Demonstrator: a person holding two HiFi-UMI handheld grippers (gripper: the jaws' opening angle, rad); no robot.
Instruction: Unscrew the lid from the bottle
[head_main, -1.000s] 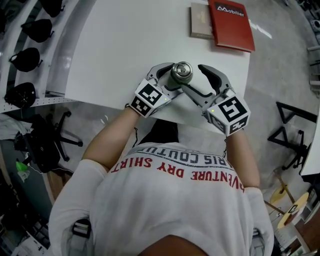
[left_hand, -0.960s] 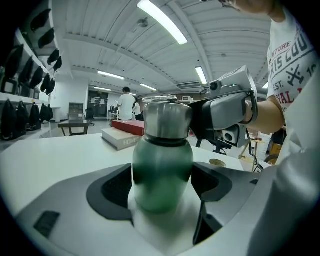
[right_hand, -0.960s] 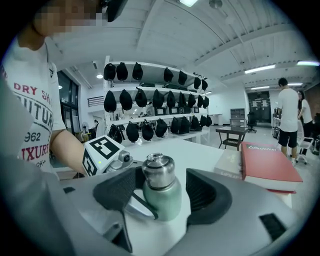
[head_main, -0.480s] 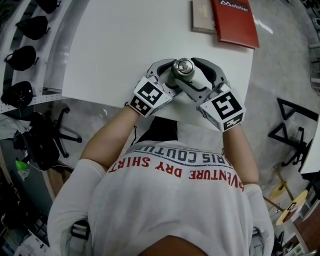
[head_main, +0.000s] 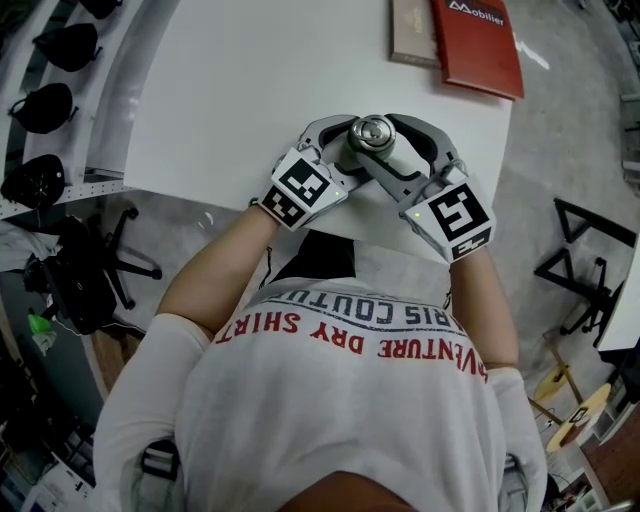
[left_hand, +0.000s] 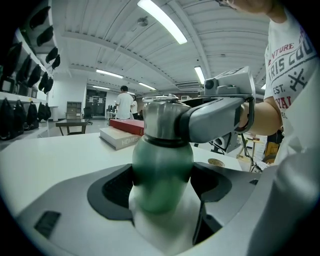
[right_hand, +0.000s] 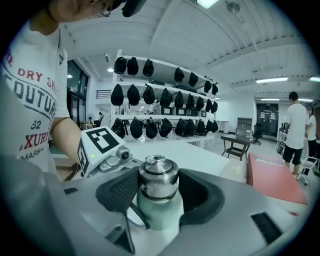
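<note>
A green bottle (left_hand: 162, 175) with a steel lid (head_main: 372, 131) stands upright near the front edge of the white table (head_main: 240, 90). My left gripper (head_main: 350, 148) is shut on the bottle's green body (right_hand: 157, 212), its pads pressing both sides low down. My right gripper (right_hand: 158, 189) comes in from the right, higher up. Its jaws have just been closing with the lid (right_hand: 158, 175) between them, and both pads now touch the lid's sides. In the left gripper view a right-gripper finger (left_hand: 215, 120) wraps the lid (left_hand: 160, 117).
A red book (head_main: 478, 45) and a tan book (head_main: 412, 30) lie at the table's far right. Shelves with dark bags (head_main: 35, 185) run along the left. An office chair (head_main: 90, 270) stands below them. People (right_hand: 295, 130) stand far off in the room.
The right gripper has shifted slightly left and rolled, and its jaws have narrowed from wide around the lid to touching it. The left gripper and the bottle have stayed put.
</note>
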